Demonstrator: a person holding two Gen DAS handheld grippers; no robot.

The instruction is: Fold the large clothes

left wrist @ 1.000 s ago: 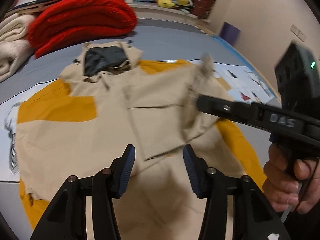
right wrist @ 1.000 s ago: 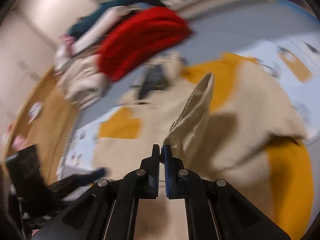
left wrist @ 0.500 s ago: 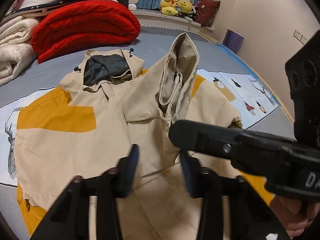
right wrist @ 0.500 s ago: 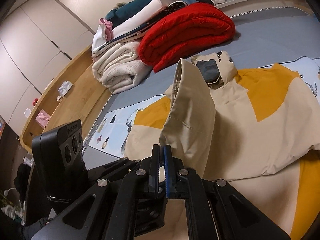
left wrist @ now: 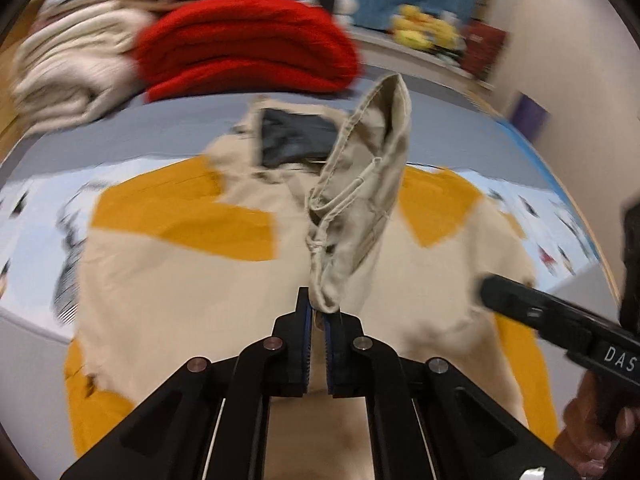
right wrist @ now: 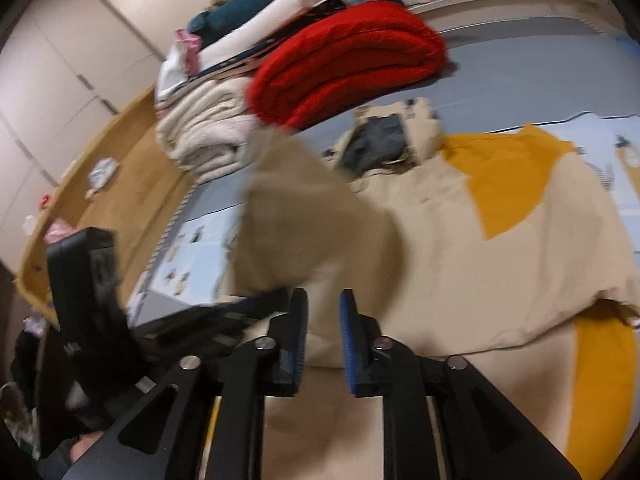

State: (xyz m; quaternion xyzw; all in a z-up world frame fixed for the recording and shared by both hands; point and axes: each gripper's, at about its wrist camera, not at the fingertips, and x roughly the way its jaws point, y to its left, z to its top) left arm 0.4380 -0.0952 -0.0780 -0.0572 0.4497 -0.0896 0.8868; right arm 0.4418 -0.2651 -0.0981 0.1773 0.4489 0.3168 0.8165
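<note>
A large beige and mustard-yellow hooded jacket (left wrist: 192,280) lies spread on a grey bed, its dark-lined hood (left wrist: 292,140) at the far end. My left gripper (left wrist: 317,312) is shut on the cuff of a beige sleeve (left wrist: 360,200) and holds it raised over the jacket's middle. My right gripper (right wrist: 323,308) is open and empty, just above the jacket body (right wrist: 460,260). The raised sleeve (right wrist: 304,220) shows blurred to its left, beside the left gripper's body (right wrist: 88,300). The right gripper's arm (left wrist: 560,320) shows at the right of the left wrist view.
A folded red blanket (left wrist: 248,48) and cream blankets (left wrist: 72,68) are stacked at the far end of the bed. A printed light-blue sheet (left wrist: 36,216) lies under the jacket. A wooden bed edge (right wrist: 100,184) runs along the left. Stuffed toys (left wrist: 424,32) sit at the back.
The sleeve cuff passed from my right gripper to my left. The left gripper closed on it; the right gripper opened and let go, drawing back to the right.
</note>
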